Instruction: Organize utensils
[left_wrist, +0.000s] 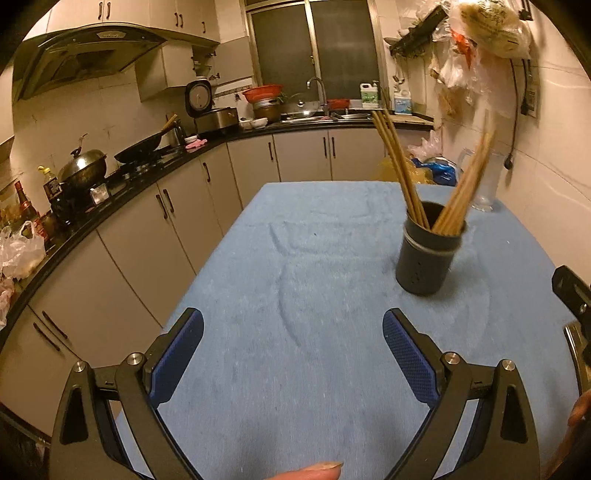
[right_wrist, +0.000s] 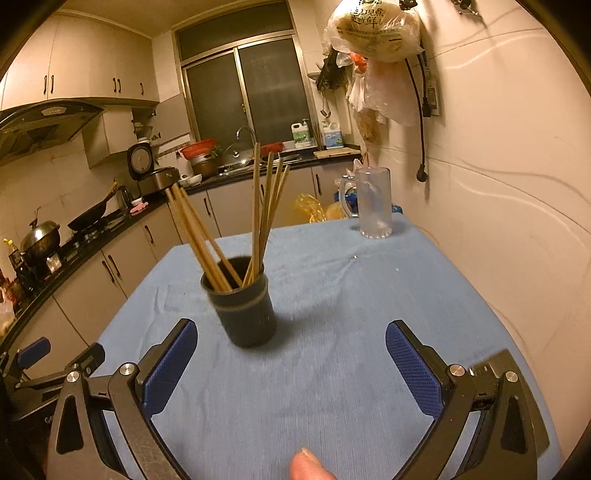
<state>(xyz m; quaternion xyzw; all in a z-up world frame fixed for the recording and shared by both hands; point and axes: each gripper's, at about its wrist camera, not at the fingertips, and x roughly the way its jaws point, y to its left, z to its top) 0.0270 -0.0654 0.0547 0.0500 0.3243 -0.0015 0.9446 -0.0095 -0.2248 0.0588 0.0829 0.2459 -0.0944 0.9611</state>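
2 grippers hover over a table (right_wrist: 369, 332) covered in blue cloth. On the left, the left gripper (left_wrist: 293, 334) is spread wide, holding nothing. Ahead of it to the right, a dark cup (left_wrist: 428, 254) holds wooden chopsticks (left_wrist: 397, 166). Farther right, the right gripper (right_wrist: 291, 345) is also spread wide and empty, just behind the cup.

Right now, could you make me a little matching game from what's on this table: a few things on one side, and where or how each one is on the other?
Things:
1. chopsticks
2. dark cup
3. glass mug
4. right gripper

States:
A. empty, at the table's far edge
B. open, holding nothing
C. standing upright on the blue cloth
D. leaning inside a container

Pairs: 1-D, 2-C, 3-A, 4-B
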